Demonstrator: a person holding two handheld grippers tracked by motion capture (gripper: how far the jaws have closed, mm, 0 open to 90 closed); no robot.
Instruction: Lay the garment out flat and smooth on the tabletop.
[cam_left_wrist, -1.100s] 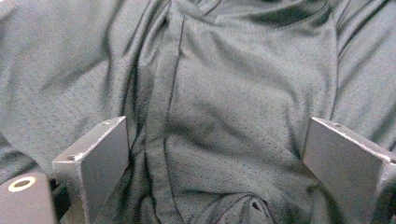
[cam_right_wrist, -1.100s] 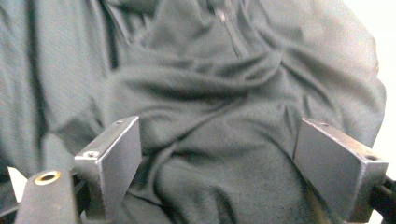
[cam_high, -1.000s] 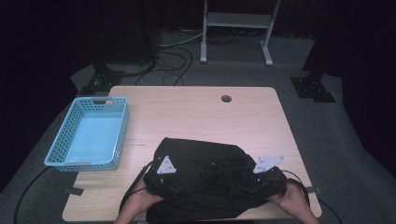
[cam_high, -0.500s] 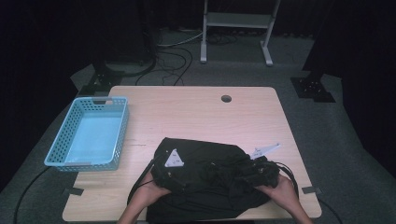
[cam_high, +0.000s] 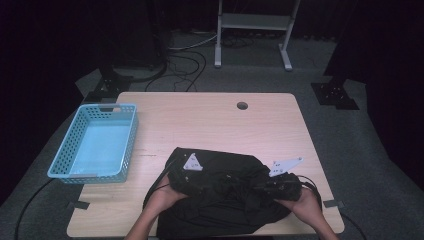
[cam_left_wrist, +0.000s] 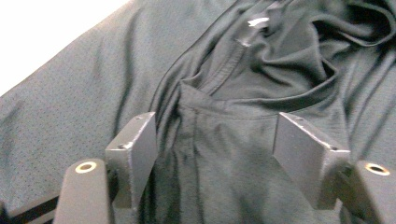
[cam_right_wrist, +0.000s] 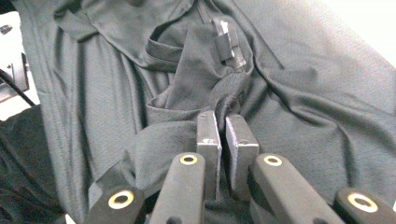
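The right gripper (cam_right_wrist: 223, 122) pinches the shirt (cam_high: 225, 192) at 5 o'clock, while the left gripper (cam_left_wrist: 212, 140), half-open, has been closing astride its fabric.

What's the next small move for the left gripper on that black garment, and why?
Probably close the left gripper on the fabric fold between its jaws. Its jaws have just been closing but the pads still stand apart over the black garment, while the right gripper is already pinched shut on a fold. With both sides gripped, the garment could be lifted or spread.
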